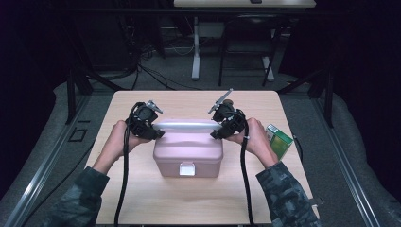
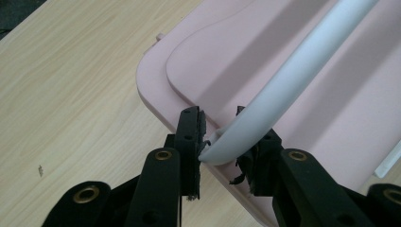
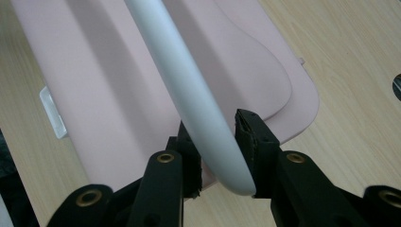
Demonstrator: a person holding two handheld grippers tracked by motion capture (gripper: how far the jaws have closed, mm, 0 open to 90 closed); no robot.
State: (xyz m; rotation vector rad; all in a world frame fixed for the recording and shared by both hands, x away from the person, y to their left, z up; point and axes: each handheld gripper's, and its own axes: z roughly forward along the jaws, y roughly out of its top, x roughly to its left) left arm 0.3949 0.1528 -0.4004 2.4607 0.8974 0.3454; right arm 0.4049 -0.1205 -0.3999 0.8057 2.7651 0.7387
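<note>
Pink lidded box sits mid-desk, white latch facing the person. Its white handle is raised above the lid. Left hand-held gripper is clamped on the handle's left end, right hand-held gripper on its right end. Green carton lies near the desk's right edge.
</note>
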